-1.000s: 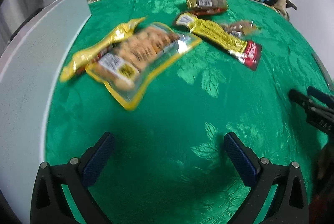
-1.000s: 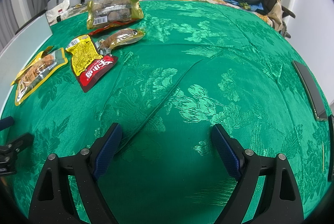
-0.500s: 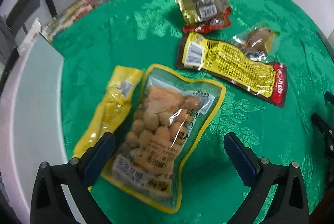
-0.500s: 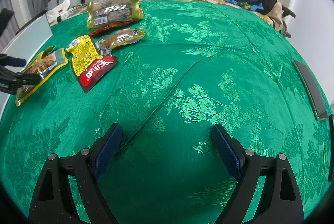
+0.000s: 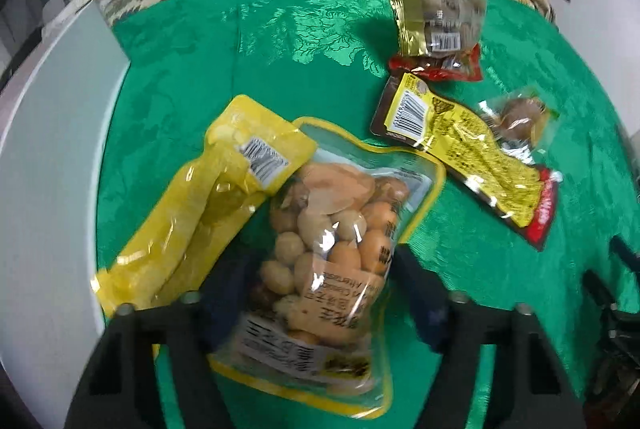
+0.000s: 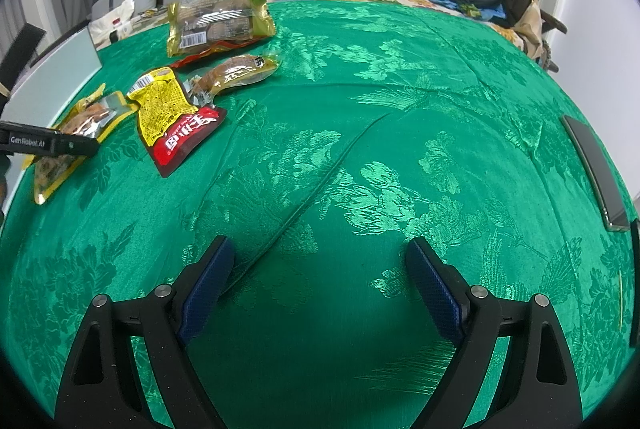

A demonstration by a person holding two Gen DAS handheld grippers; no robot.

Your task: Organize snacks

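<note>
My left tool [image 5: 316, 293] has its fingers on either side of the clear, yellow-edged peanut bag [image 5: 332, 249], closed in against the bag's lower half; the picture is blurred there, but the bag fills the gap between them. From the right wrist view I see that same tool [image 6: 52, 145] as a dark bar lying across the bag at the far left edge of the green cloth [image 6: 360, 157].

Just left of the peanut bag, and partly overlapping its top corner, lies a plain yellow pouch [image 5: 204, 205]. Beyond it to the right lies a yellow-and-red packet [image 5: 472, 153], flat on the cloth, with a small clear pack holding something brown [image 5: 520, 117] touching its far side. Further back sits a gold bag [image 5: 436, 17] resting on top of a red packet [image 5: 440, 65].

My right tool [image 6: 320, 285] is spread wide with nothing between its blue pads [image 6: 208, 289], hovering over bare cloth well apart from the snacks. A pale flat board [image 5: 52, 133] borders the cloth on the left. A dark flat slab [image 6: 596, 169] lies near the right edge.
</note>
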